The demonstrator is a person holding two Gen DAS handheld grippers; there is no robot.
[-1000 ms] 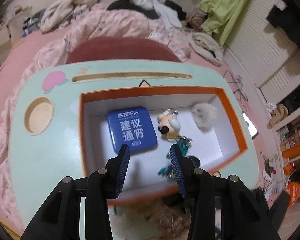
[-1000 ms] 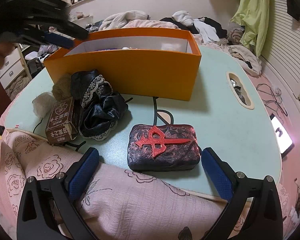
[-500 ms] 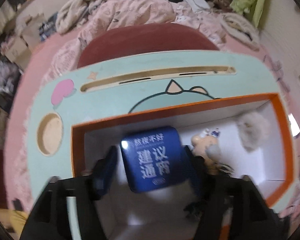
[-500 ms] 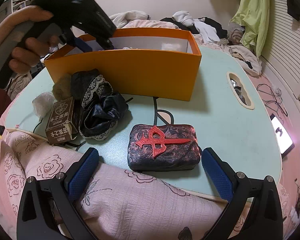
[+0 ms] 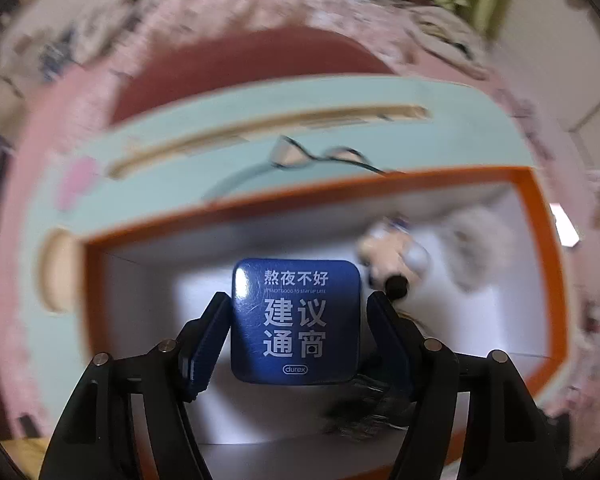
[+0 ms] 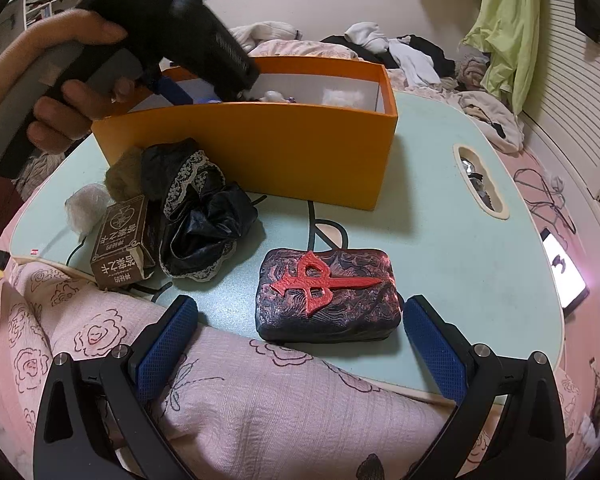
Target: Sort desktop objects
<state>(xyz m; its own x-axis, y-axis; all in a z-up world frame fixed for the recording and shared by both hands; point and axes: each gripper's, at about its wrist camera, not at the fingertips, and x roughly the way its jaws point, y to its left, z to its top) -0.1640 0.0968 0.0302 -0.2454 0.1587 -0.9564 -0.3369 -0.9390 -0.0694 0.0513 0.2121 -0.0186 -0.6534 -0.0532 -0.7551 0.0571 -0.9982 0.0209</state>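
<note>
The left gripper [image 5: 296, 320] reaches steeply down into the open orange cardboard box with a white inside [image 6: 260, 148], which stands on the pale mint-green lap table [image 6: 440, 240]. Its jaws have just been closing in a little, and the square dark blue tin with white Chinese lettering [image 5: 296, 320] sits between the blue pads; the left pad touches the tin's edge, while on the right I cannot tell whether the pad presses or stands just off it. Beside the tin, inside the box, lie a small cartoon figure keychain [image 5: 388, 252] and a fluffy white pompom [image 5: 476, 248], both blurred.

The right gripper [image 6: 300, 332] hangs with its jaws spread wide on either side of the dark, red-marbled rectangular block with a raised red emblem [image 6: 328, 292], touching nothing. That block lies on the table's near edge, apart from the box. To its left sit a crumpled black satin and lace cloth [image 6: 204, 220], a small brown carton with white Chinese print [image 6: 122, 240], and brown and white fur puffs [image 6: 100, 188]. A hand [image 6: 64, 92] grips the left tool's handle above the box.
</note>
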